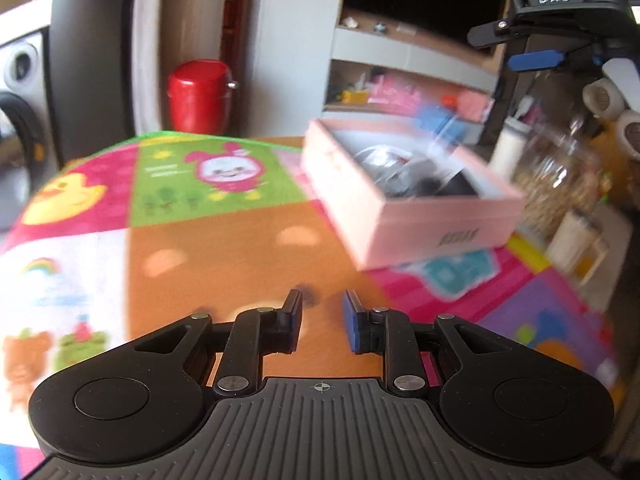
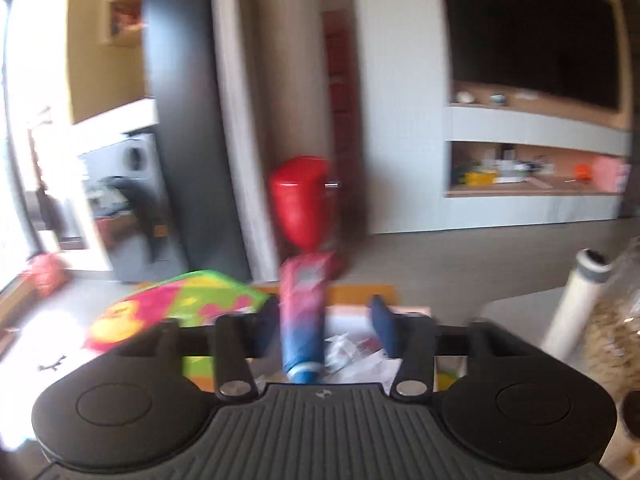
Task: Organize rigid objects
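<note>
In the left wrist view my left gripper (image 1: 323, 318) hangs low over the orange patch of a colourful mat (image 1: 224, 248), jaws narrow and nothing between them. An open pink box (image 1: 412, 216) lies to its right on the mat, holding dark items and clear plastic. My right gripper (image 1: 512, 46) is high above that box. In the right wrist view a blurred pink-and-blue tube (image 2: 302, 320) stands upright between the right gripper's (image 2: 328, 328) jaws. It is beside the left finger (image 2: 270, 328), with a clear gap to the right finger (image 2: 384, 328). The box's white inside (image 2: 352, 344) is below.
A red canister (image 1: 198, 96) stands on the floor beyond the mat. A clear jar of grains (image 1: 560, 184) and a white bottle (image 1: 508, 144) crowd the right side next to the box. Wall shelves (image 2: 532, 184) with small items are behind. A hand (image 1: 616, 92) holds the right gripper.
</note>
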`<move>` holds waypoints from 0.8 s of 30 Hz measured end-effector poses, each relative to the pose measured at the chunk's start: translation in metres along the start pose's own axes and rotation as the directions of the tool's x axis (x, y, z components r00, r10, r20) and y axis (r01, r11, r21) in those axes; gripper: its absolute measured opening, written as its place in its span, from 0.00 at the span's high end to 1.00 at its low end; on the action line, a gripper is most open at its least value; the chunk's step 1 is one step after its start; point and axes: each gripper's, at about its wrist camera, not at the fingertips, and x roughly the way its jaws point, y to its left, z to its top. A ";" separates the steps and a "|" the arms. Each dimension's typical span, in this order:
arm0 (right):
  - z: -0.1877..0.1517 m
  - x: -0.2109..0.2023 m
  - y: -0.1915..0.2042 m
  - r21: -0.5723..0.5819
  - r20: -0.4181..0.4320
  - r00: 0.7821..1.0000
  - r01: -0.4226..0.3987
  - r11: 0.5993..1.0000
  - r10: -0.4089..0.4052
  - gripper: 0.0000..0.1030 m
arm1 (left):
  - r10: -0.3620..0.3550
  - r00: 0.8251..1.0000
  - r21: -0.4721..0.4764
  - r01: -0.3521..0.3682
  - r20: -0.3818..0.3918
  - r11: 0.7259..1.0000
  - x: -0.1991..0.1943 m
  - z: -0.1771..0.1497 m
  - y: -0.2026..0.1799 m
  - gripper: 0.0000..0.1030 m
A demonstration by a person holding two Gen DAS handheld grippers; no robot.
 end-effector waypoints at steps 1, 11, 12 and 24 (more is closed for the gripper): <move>-0.009 0.000 -0.001 0.007 -0.006 1.000 -0.015 1.000 0.015 0.33 | 0.023 1.000 0.003 -0.023 -0.012 1.000 0.000 -0.005 0.003 0.76; -0.145 0.024 0.000 0.022 -0.286 0.958 0.044 0.999 -0.036 0.26 | 0.015 0.999 -0.038 -0.017 -0.049 0.999 0.019 -0.013 -0.014 0.29; -0.153 0.029 0.001 0.019 -0.306 0.951 0.057 0.998 -0.048 0.26 | 0.026 0.999 -0.017 -0.027 -0.041 0.999 0.022 -0.015 -0.020 0.28; -0.178 0.032 -0.001 0.027 -0.271 0.949 0.175 0.984 -0.161 0.00 | 0.180 0.984 -0.014 -0.179 0.021 0.984 0.041 -0.014 -0.042 0.26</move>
